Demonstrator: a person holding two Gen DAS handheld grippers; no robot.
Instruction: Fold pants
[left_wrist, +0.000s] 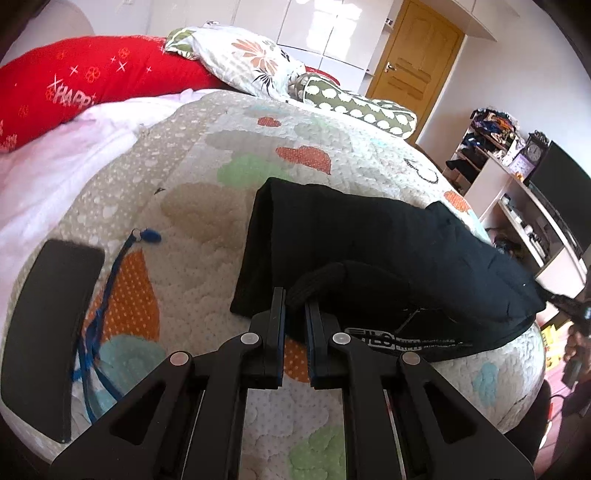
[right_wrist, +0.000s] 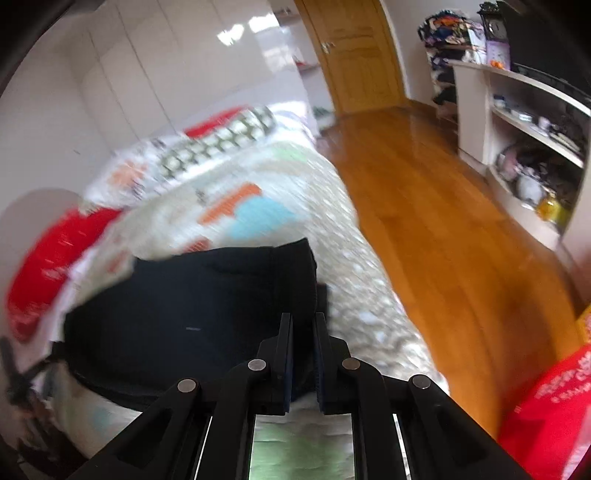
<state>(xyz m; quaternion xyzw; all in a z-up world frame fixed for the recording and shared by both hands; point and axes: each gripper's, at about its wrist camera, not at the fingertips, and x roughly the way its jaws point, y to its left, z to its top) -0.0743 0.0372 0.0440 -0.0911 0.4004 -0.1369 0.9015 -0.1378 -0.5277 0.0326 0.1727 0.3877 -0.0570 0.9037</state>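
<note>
The bed (left_wrist: 258, 155) carried the black pants (left_wrist: 369, 236), already doubled over, near its right edge. Both grippers seemed mid-fold: the left gripper (left_wrist: 294, 306) had its fingers closed on a rolled hem, the right gripper (right_wrist: 303, 332) closed on the pants' near edge. Next, both edges probably needed carrying across together. A dark phone (left_wrist: 51, 332) and blue lanyard (left_wrist: 107, 295) lay left, well clear.
</note>
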